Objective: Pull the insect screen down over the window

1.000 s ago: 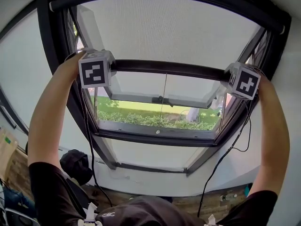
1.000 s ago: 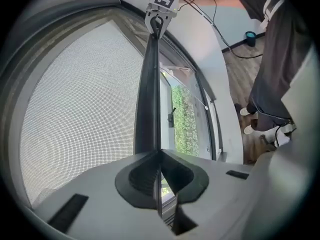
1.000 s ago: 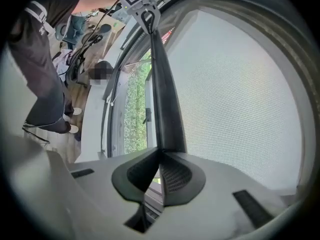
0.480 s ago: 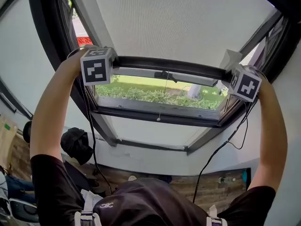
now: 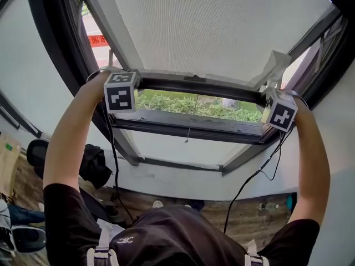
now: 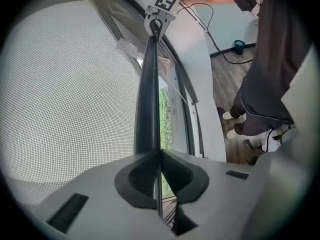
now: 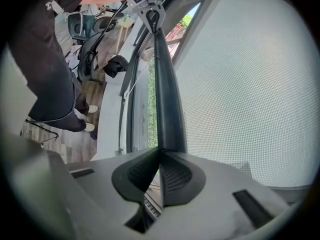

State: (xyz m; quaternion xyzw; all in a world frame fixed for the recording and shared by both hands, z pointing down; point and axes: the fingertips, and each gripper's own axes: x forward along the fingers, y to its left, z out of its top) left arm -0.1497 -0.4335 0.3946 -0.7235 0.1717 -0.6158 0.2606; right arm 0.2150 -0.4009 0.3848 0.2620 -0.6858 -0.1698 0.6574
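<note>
Head view: 2 sets of jaws, left gripper (image 5: 135, 82) & right gripper (image 5: 265, 96), both clamped on 1 pull bar (image 5: 199, 86).

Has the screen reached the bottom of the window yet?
No, a strip of green plants shows uncovered below the dark pull bar.

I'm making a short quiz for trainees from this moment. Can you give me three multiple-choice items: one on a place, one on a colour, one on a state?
1. Where do the left gripper and right gripper hold the pull bar?
A. both at its middle
B. one at each end
C. both at its left end

2. What colour is the pull bar?
A. black
B. red
C. yellow

3. How far down is the insect screen?
A. fully rolled up
B. closed to the bottom
C. partly, with a gap below

Answers:
1 B: the jaws clamp opposite ends.
2 A: it is black in every view.
3 C: greenery shows between the bar and the lower frame.
</note>
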